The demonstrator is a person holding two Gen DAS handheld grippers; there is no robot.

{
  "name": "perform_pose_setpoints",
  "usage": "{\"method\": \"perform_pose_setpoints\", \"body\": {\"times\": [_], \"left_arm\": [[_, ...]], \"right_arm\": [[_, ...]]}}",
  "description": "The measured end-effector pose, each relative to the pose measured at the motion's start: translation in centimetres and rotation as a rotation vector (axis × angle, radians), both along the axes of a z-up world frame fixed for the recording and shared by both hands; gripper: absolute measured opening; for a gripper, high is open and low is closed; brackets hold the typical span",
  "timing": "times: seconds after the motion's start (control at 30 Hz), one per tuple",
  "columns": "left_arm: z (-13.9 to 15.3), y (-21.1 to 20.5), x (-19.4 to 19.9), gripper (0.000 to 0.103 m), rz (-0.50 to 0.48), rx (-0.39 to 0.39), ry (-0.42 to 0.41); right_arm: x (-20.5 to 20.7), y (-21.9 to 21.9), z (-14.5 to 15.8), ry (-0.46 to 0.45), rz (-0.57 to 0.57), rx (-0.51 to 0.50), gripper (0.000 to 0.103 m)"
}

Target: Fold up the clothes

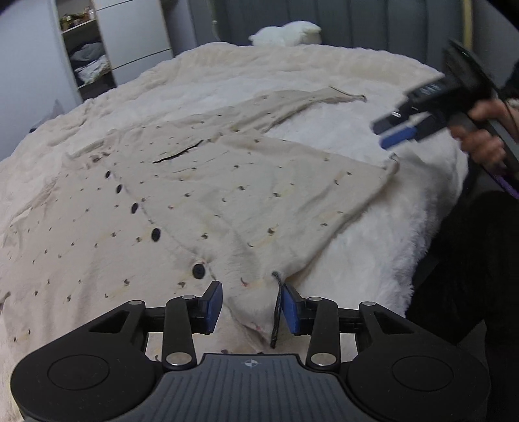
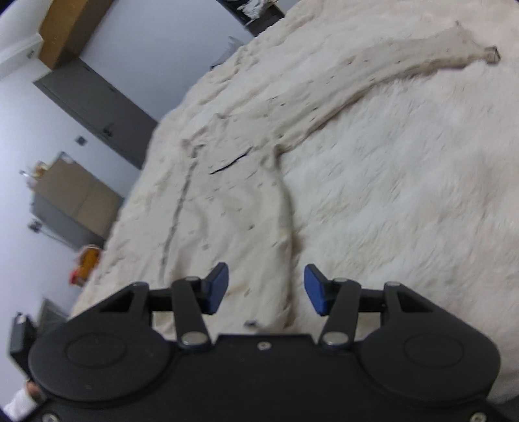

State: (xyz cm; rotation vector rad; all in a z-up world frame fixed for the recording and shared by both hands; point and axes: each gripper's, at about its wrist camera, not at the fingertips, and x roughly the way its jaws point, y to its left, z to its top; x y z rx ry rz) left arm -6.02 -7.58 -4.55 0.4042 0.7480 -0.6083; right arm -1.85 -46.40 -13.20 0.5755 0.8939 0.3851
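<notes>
A cream dotted shirt with black buttons [image 1: 201, 194] lies spread on a white furry bed cover [image 1: 373, 227]. One side panel is folded over the front, and a long sleeve [image 1: 292, 104] stretches toward the headboard. My left gripper [image 1: 251, 303] is open at the shirt's near hem, with a fabric corner and a dark thread between its pads. My right gripper [image 2: 266, 287] is open above the shirt's folded edge [image 2: 256, 207] and holds nothing. It also shows in the left wrist view [image 1: 394, 128], raised at the right. The sleeve [image 2: 373, 84] runs to the upper right.
A white pillow [image 1: 287, 32] lies by the grey headboard [image 1: 356, 19]. An open wardrobe shelf [image 1: 86, 55] stands at the far left. A dark door [image 2: 97, 110] and boxes [image 2: 78, 194] stand along the wall. The bed's edge [image 1: 418, 259] drops off at the right.
</notes>
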Motion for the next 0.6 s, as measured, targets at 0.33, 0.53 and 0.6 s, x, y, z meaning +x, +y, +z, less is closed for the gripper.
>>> {"method": "perform_pose_setpoints", "body": {"times": [0.33,0.53,0.6], "left_arm": [[2.6,9.4,-0.8,0.049,0.097,0.018,-0.027],[3.3,22.7,1.3,0.052,0.389,-0.051,0.106],[2.7,25.9,1.5,0.053,0.463,-0.117,0.180]], "right_arm": [[0.2,4.2,-3.5,0.153,0.295,0.020,0.002],[-1.7,-1.5,0.1,0.054,0.263,0.348,0.001],[-2.0,-3.2,0.5,0.033,0.210,0.375,0.000]]}}
